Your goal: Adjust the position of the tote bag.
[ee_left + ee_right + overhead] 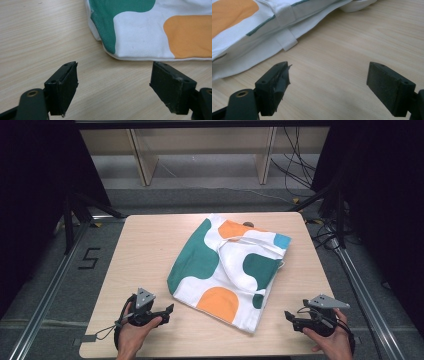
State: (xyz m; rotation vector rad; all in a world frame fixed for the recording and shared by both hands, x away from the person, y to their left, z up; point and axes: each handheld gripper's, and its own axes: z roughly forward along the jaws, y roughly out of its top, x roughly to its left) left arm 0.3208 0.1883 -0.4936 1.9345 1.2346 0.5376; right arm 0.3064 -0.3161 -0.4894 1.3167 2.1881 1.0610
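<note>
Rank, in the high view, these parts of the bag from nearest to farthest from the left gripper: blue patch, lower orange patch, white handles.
From the left gripper:
1. Lower orange patch, near edge of the bag.
2. White handles, middle.
3. Blue patch, far right corner.

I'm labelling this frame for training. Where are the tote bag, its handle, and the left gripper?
tote bag [200, 255]: high view, on its big green patch.
handle [235, 270]: high view, on the white strap loop lying across the bag.
left gripper [170, 309]: high view, between its open fingertips.

tote bag [150, 30]: cut off at top, right edges | small object [248, 224]: half-hidden behind bag, unidentifiable
</note>
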